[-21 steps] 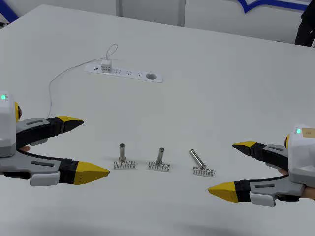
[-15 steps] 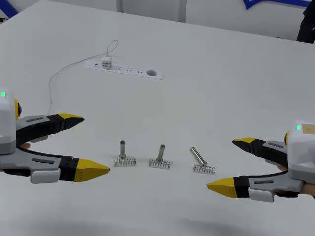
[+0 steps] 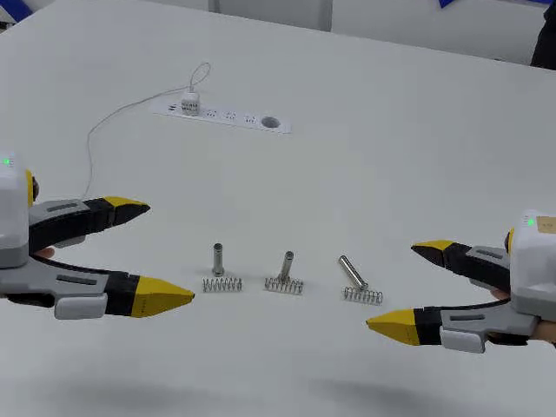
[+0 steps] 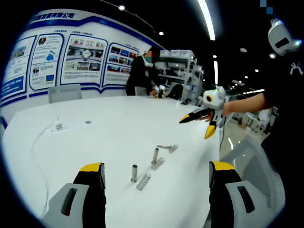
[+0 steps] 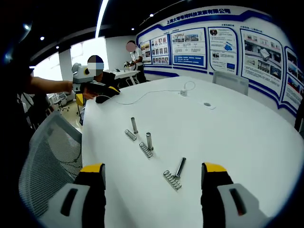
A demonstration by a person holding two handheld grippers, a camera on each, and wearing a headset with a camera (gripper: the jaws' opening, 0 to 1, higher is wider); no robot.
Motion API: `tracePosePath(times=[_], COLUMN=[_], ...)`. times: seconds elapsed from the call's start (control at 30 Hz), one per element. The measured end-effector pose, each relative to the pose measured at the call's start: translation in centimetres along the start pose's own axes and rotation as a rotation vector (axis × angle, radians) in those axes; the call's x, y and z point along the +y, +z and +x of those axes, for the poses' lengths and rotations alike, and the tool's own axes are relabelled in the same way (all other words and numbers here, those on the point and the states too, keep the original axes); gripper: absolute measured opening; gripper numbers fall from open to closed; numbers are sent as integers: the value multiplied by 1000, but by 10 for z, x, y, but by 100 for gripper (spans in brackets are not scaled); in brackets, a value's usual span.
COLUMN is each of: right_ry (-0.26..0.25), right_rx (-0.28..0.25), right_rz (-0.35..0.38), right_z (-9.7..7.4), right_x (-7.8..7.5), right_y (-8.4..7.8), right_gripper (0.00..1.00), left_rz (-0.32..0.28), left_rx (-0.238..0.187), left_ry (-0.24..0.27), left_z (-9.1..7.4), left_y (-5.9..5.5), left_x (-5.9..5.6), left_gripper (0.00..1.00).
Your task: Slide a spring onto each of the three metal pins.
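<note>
From the head view, the left gripper and right gripper hover over the white surface at either side. Both have their yellow-tipped jaws spread wide and hold nothing. Between them runs a row of parts. The left pin and middle pin stand upright, and the right pin lies slanted on its side. The left spring, middle spring and right spring lie flat, each just in front of its pin and none on a pin. Farther back sits a white power strip with a plug and a thin cable. No marking on it is legible.

In the left gripper view, the jaws gape, with the pins and springs on the surface ahead between them. The right gripper is held by a hand across the surface. Wall posters carry blue headings too small to read.

In the right gripper view, the jaws stand wide apart and the lying pin is nearest. A blue banner bears Chinese characters I cannot make out.
</note>
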State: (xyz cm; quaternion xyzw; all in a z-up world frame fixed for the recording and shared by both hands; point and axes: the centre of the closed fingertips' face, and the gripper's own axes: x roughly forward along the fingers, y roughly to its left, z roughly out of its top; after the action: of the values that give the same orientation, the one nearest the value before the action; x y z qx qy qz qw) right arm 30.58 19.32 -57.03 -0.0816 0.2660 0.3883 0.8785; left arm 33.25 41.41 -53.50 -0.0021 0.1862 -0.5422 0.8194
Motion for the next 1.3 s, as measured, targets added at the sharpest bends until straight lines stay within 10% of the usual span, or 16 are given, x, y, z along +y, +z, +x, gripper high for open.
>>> tracePosePath(times=[1.3], right_ry=[-58], right_rx=[20], right_rz=[8], right_z=[26], right_x=[-21], right_y=[-6], right_gripper=[64], left_rz=[31], left_rx=[20], left_ry=[33], left_z=[5], left_y=[-2], left_x=[5], left_gripper=[91])
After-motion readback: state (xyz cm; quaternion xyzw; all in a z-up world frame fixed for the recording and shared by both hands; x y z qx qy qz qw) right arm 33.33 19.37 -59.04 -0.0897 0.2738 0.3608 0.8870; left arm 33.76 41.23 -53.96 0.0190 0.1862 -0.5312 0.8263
